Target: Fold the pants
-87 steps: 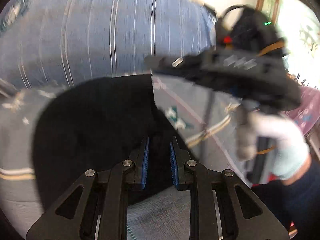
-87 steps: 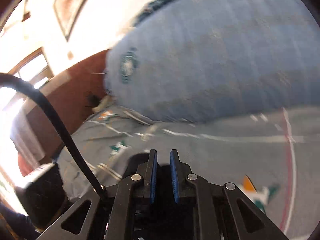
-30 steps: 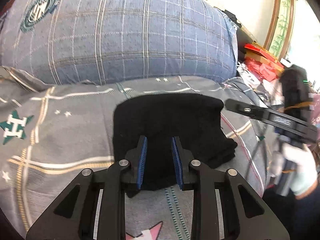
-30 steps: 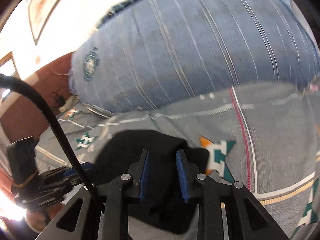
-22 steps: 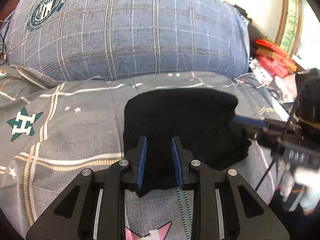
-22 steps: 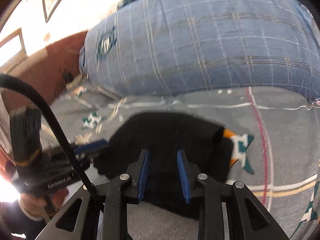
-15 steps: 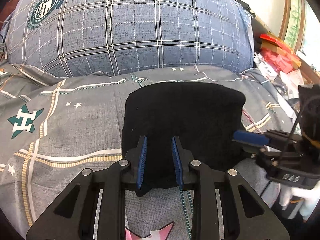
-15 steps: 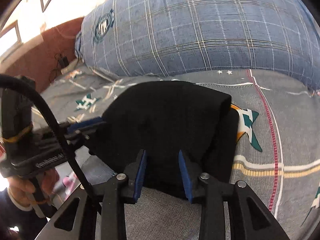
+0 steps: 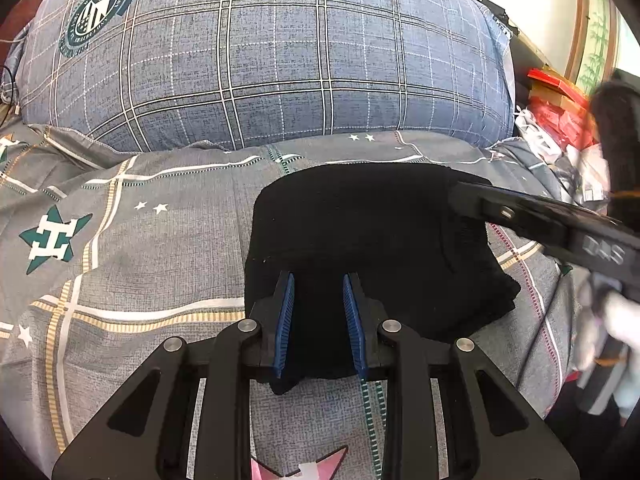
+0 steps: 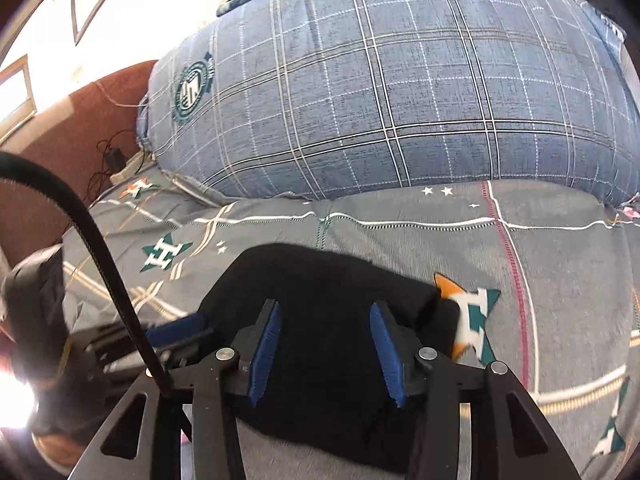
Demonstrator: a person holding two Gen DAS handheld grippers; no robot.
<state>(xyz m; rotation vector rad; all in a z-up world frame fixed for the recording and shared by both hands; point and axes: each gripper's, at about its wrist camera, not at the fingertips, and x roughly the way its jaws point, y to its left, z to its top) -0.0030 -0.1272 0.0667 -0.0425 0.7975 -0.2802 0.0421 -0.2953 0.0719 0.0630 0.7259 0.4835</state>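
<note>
Widened since before, right gripper (image 10: 326, 354) gapes over folded pants (image 10: 320, 320) (black); left gripper (image 9: 319, 322) seemingly unclenched.

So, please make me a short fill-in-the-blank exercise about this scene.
1. The folded pants are ____ in colour.
2. They lie on a grey bedsheet printed with ____ shapes.
3. Behind them is a big blue ____ pillow.
4. The right tool has its blue pads ____.

Missing words: black; star; plaid; open

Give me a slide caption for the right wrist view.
Open right gripper poised over folded black pants on the star-patterned bedspread.
</note>
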